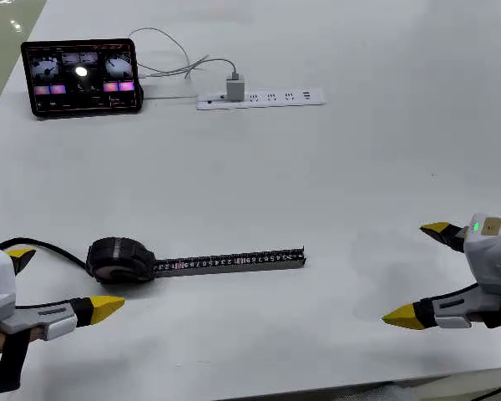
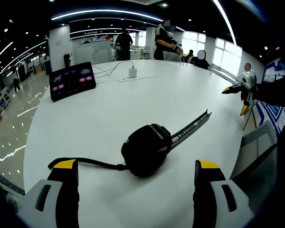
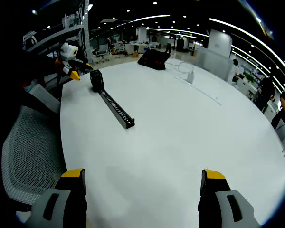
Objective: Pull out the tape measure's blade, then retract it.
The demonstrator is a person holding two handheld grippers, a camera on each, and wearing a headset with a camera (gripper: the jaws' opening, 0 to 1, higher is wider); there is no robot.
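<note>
White tabletop (image 1: 334,184), head view: the black tape measure case (image 1: 119,260) rests on it at 8 o'clock of the frame. Its blade (image 1: 230,261) is drawn out flat along the surface toward 3 o'clock and ends in a small hook. A black strap (image 1: 54,246) leaves the case toward 9 o'clock.

I hold the left gripper (image 1: 65,280) at 8 o'clock, its yellow-tipped jaws spread wide and grasping nothing. The case lies just ahead of the tips, and I see bare table between it and each tip. In the left gripper view the case sits between the two jaws and a little beyond them, with the blade running off toward 2 o'clock.

The right gripper (image 1: 417,271) hangs at 4 o'clock, jaws likewise released and empty, well apart from the blade's free end. In the right gripper view the blade lies at 10 o'clock, far ahead of the jaws.

At 11 o'clock of the head view a lit tablet (image 1: 82,77) stands propped. At 12 o'clock a white power strip (image 1: 263,98) carries a white charger (image 1: 235,87), whose cable (image 1: 186,65) loops toward the tablet.
</note>
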